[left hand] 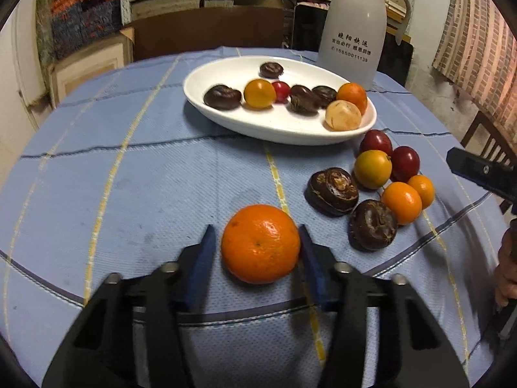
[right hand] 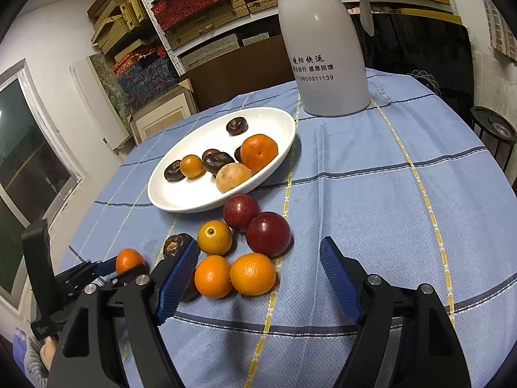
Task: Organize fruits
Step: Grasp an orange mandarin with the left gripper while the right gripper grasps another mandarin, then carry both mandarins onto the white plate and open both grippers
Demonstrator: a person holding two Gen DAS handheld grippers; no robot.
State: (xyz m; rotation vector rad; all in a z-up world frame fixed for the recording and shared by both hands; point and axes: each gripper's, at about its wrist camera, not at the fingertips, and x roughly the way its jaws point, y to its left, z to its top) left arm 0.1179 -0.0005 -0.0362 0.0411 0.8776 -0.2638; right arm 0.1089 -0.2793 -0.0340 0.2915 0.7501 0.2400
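Observation:
A white oval plate on the blue tablecloth holds several fruits: dark water chestnuts, oranges, a red fruit and a pale one. An orange mandarin rests on the cloth between the fingers of my left gripper. The jaws stand around it with a small gap on the left, not closed on it. A loose pile of fruits lies right of it: two red plums, small oranges and dark water chestnuts. My right gripper is open and empty, just behind the pile.
A tall white thermos jug stands behind the plate. Shelves with stacked boxes fill the background. A wooden chair stands at the table's right edge. The right gripper's body shows at the right of the left wrist view.

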